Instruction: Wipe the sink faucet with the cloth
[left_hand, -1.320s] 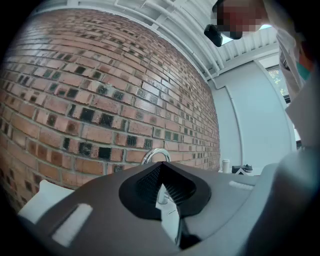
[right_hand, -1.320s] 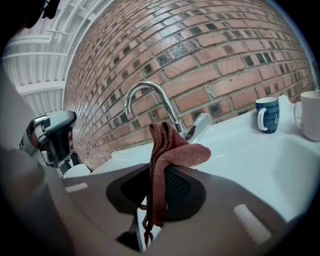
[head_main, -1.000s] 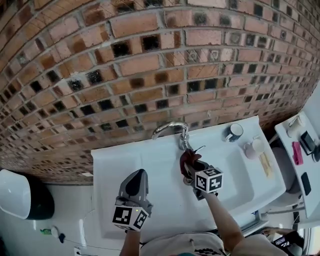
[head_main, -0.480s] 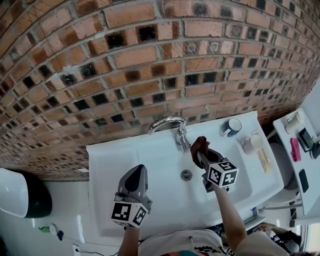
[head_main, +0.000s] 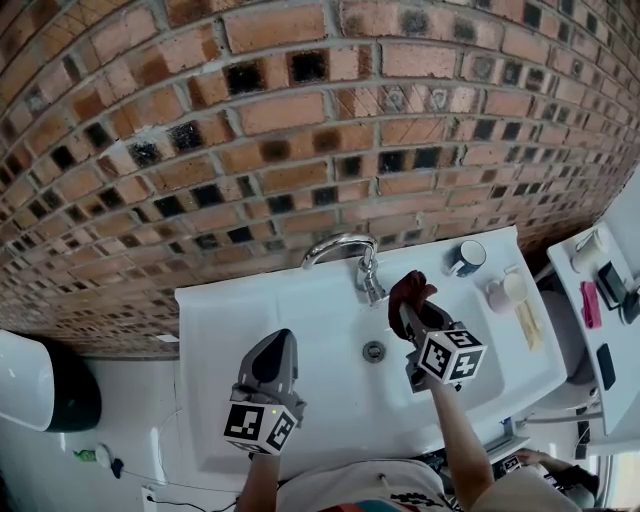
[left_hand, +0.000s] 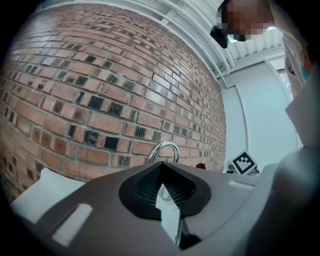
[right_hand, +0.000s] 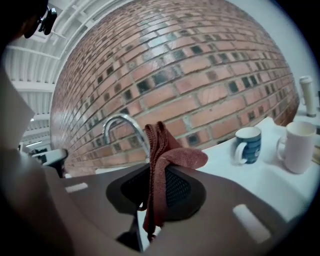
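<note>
1. Biggest risk, I reckon: the dark red folded cloth (right_hand: 161, 160) is only pinched by a fold. A loose lobe flops over the right-hand jaw and a tail dangles below. Drag that hard around the curved chrome sink faucet (right_hand: 121, 125) and it could snag on the spout and pull out of the grip.
2. Second worry: a blue striped ceramic mug (right_hand: 248, 144) and a plain white mug (right_hand: 299, 146) stand on the counter, off to the right of the right tongs (right_hand: 155, 186). A wide sideways swing could knock one into the white ceramic sink (head_main: 300, 330).
3. The right tongs are clamped narrow on the cloth, which pokes up past the tips. The faucet is ahead and slightly left of them. From the head view, the cloth looks close to the faucet base but apart from it, so no wiping contact at this moment.
4. The left tongs (left_hand: 161, 186) are closed up with nothing between them. They hang over the sink, with the faucet straight ahead and well apart.
</note>
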